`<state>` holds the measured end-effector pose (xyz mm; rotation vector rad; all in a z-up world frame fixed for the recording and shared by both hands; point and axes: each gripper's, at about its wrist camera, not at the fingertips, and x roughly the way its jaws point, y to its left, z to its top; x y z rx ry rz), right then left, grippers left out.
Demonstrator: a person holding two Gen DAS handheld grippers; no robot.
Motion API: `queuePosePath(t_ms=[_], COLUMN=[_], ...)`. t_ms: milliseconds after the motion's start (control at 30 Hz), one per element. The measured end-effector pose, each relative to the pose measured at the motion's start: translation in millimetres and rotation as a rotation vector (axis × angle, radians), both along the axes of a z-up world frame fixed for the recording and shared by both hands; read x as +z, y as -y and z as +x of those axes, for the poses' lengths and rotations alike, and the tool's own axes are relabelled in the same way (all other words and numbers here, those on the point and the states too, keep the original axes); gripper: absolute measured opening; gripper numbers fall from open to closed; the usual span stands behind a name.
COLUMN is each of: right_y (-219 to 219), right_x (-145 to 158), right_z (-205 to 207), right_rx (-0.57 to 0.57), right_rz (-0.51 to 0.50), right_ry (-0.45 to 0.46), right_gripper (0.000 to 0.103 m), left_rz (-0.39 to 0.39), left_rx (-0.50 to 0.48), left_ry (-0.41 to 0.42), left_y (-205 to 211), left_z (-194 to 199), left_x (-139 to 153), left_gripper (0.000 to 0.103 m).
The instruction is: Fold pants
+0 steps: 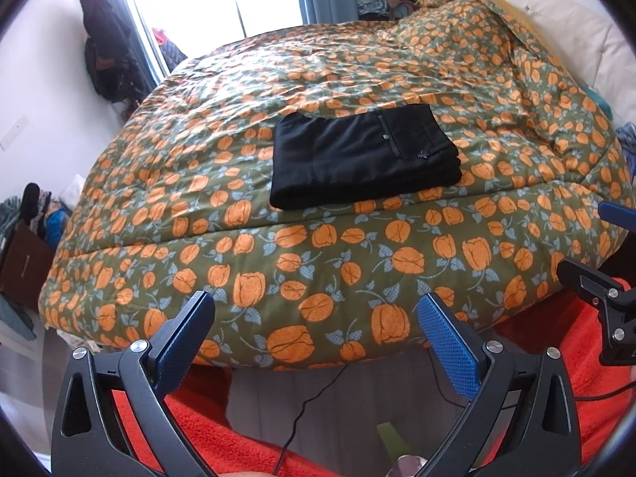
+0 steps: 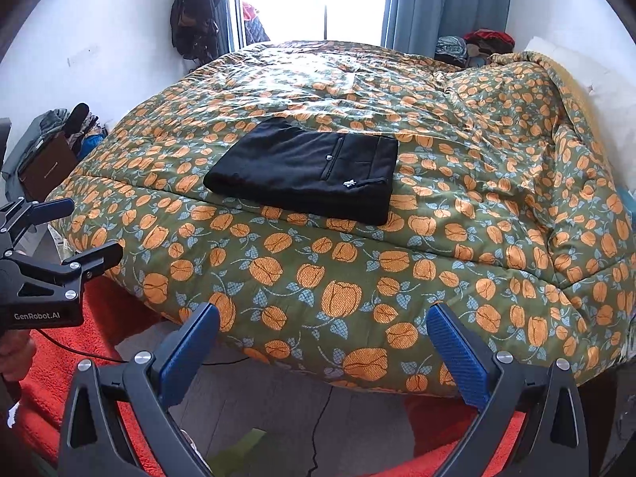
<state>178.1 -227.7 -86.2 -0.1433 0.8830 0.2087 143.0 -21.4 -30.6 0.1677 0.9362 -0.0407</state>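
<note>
Nearest, the left claw and right claw hang level off the bed's edge, fingers spread wide, gripping nothing. Beyond them, the folded black pants lie flat on the floral quilt, well apart from both.

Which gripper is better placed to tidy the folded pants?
Neither clearly: left gripper and right gripper are both open, back from the bed's edge, facing the pants.
</note>
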Motion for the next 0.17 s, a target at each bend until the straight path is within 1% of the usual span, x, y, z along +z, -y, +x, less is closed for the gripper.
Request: queuePosePath(t_ms=[67,167], right_y=[-1.2,-3.4], right_x=[1.9,3.2], right_z=[1.2,2.4], right_rx=[0.001,0.008], right_rz=[0.003,0.008], right_ry=[0.007,0.009], right_gripper=[0.103,0.103], left_rz=[-0.016,0.002], left_rx=[0.007,0.012], left_ry=[-0.002,0.006], left_y=[-1.7,-0.9], left_z=[-0.5,-2.1], left_x=[-1.5,-3.5], left_gripper=[0.102,0.102])
